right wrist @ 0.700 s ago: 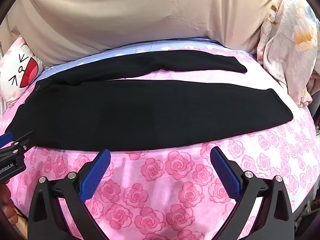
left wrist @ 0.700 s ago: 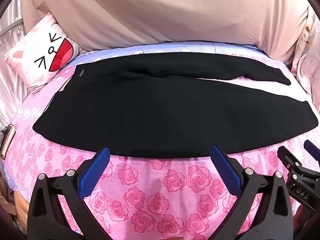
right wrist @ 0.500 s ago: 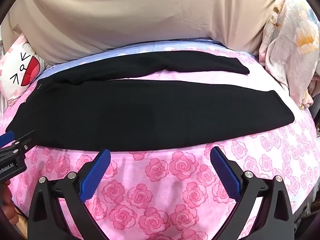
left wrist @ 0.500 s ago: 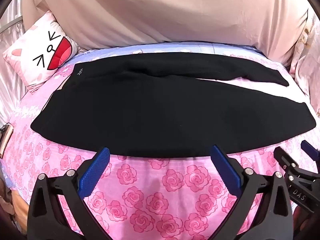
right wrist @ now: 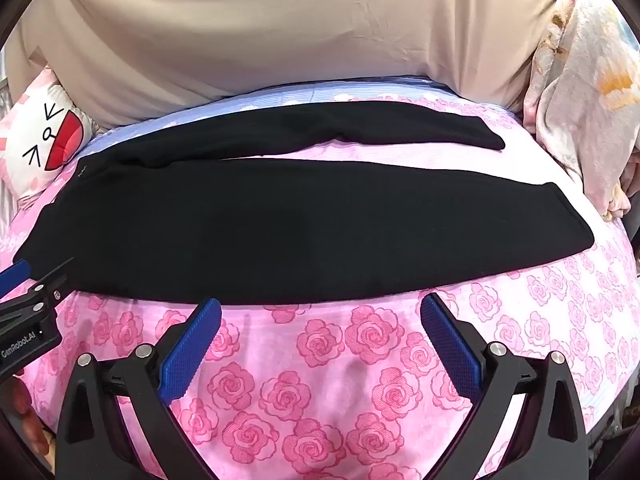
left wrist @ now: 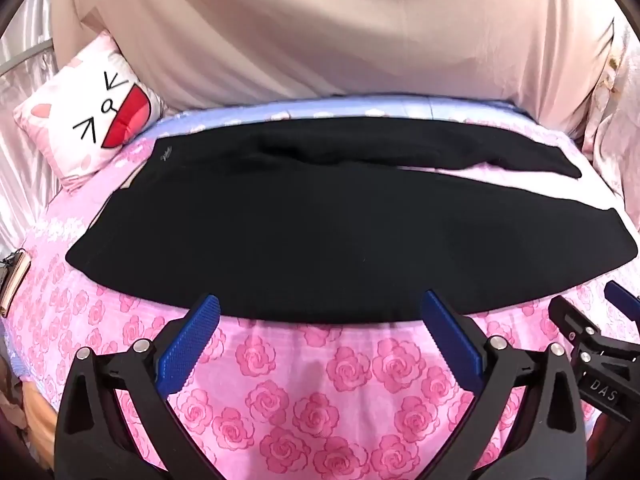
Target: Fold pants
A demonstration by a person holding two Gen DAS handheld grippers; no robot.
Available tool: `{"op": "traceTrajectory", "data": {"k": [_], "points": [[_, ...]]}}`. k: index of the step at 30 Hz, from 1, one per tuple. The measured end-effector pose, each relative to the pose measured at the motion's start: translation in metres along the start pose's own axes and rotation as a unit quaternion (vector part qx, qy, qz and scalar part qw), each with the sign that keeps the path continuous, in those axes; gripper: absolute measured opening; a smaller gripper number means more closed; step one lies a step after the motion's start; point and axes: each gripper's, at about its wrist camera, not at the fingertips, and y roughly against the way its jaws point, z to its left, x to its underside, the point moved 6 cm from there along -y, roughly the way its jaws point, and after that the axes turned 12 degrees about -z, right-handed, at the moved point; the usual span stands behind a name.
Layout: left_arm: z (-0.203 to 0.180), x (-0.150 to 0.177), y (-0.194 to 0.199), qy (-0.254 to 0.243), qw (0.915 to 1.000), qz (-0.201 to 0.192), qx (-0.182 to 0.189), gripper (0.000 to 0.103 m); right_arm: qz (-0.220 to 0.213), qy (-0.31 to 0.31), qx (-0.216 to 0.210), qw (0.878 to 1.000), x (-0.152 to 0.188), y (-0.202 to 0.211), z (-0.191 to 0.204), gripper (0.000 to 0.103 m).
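Black knit pants lie flat across the pink rose-print bed—my left hand-held gripper and right hand-held gripper gape empty beside the near hem—I'd pinch both edge corners evenly.

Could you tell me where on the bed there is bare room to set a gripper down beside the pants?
Bare rose sheet lies between the pants and both open grippers, left gripper, right gripper. A narrow wedge opens between the legs. The pillow crowds the waist end.

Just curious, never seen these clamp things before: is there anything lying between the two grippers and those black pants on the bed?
Nothing visible. Only bare rose-print bedsheet lies between the open left gripper and the black pants; likewise for the open right gripper.
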Motion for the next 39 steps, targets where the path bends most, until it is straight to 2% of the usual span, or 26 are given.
{"op": "traceTrajectory", "data": {"k": [6,17,24,32,34,36,39], "points": [[-0.011,0.006,-0.009,-0.014,0.9981,0.055,0.027,0.098,-0.002,-0.003,-0.003,1.000,0.001,0.000,0.000,0.098],[-0.014,0.007,-0.007,-0.018,0.9986,0.045,0.019,0.098,-0.008,0.001,0.002,1.000,0.000,0.005,0.007,0.098],[-0.007,0.008,-0.010,-0.016,0.9986,0.050,-0.012,0.098,-0.008,0.003,0.002,1.000,-0.002,0.006,0.008,0.098],[-0.010,0.007,-0.006,-0.034,0.9989,0.033,-0.008,0.098,-0.007,0.004,0.002,1.000,-0.001,0.006,0.009,0.098],[-0.010,0.004,-0.004,-0.029,0.9995,0.016,-0.001,0.098,-0.008,0.003,0.002,1.000,-0.002,0.006,0.009,0.098],[-0.008,0.004,-0.004,-0.022,0.9997,0.008,-0.009,0.098,-0.008,0.003,0.003,1.000,-0.002,0.006,0.009,0.098],[-0.006,0.004,-0.006,-0.020,0.9996,0.019,-0.010,0.098,-0.008,0.002,0.004,1.000,-0.002,0.006,0.009,0.098]]}}
